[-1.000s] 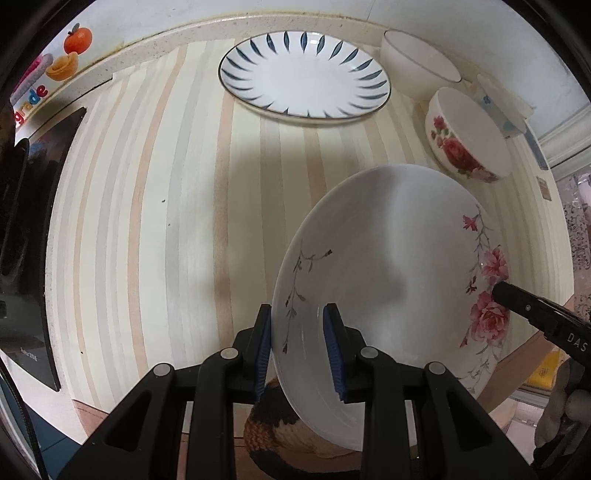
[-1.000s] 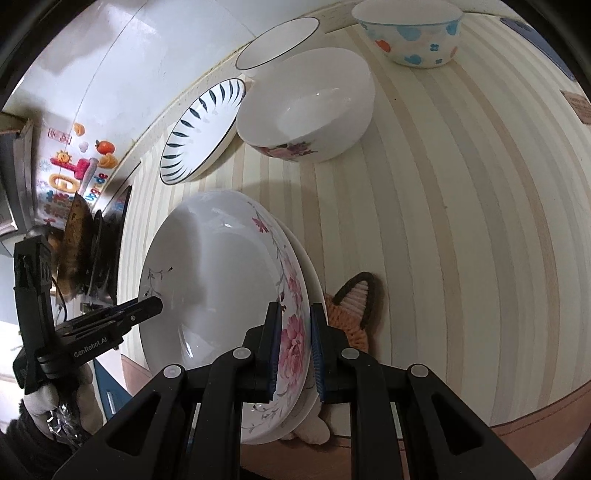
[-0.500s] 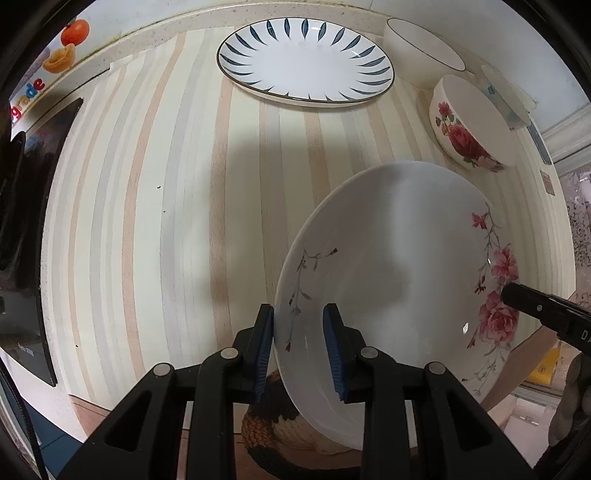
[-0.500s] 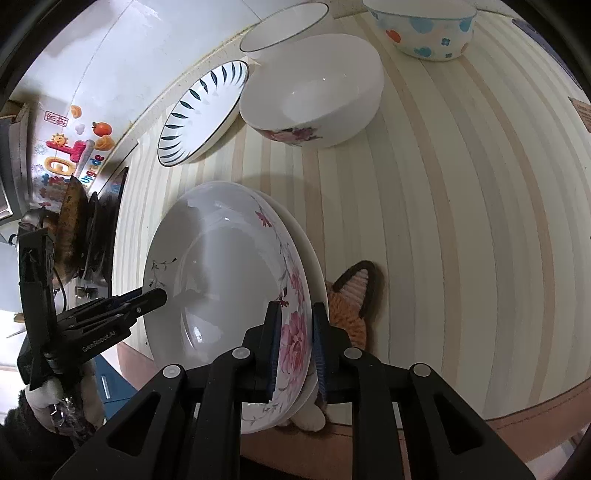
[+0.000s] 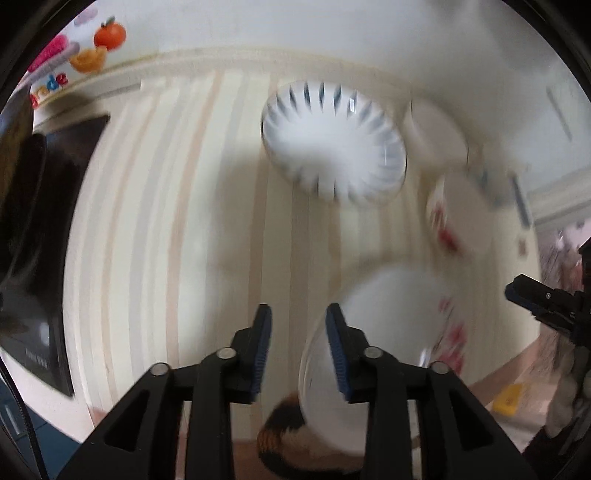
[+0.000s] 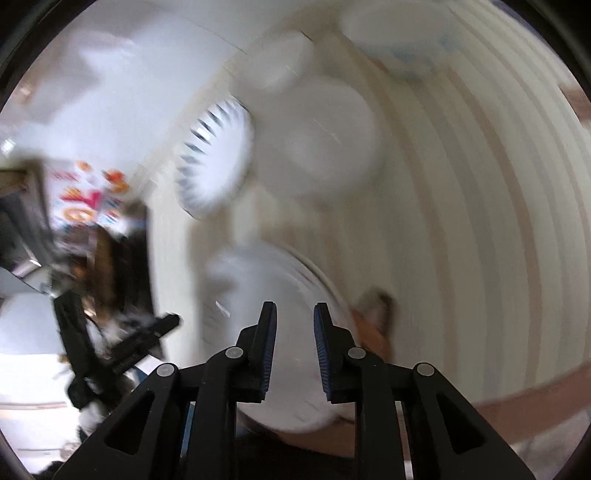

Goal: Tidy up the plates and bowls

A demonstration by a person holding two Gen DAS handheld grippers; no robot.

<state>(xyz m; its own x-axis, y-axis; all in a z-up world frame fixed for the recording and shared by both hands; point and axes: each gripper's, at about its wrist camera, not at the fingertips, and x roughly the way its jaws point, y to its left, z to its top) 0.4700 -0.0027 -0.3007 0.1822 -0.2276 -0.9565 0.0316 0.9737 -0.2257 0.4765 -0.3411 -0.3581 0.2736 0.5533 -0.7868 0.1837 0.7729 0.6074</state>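
Observation:
Both views are motion-blurred. The white floral plate point(image 5: 388, 332) lies low at the table's near edge, over a brown cat-shaped mat point(image 5: 284, 439). My left gripper point(image 5: 298, 347) is open and empty, its right finger in front of the plate's left rim. My right gripper point(image 6: 294, 350) is open and empty above the same plate point(image 6: 266, 332). A blue-striped plate point(image 5: 332, 147) lies at the back; it also shows in the right wrist view point(image 6: 214, 158). A floral bowl point(image 5: 458, 218) and a plain white bowl point(image 5: 436, 136) stand at the back right.
The striped table point(image 5: 166, 221) runs to a white wall. A black stove point(image 5: 44, 240) borders the left side. A blue-spotted bowl point(image 6: 399, 33) stands at the far end in the right wrist view. The other gripper point(image 5: 546, 302) shows at the right edge.
Both grippers have opened and let go of the floral plate, which now lies lower on the mat. Both cameras are pulling back and up quickly, blurring the views.

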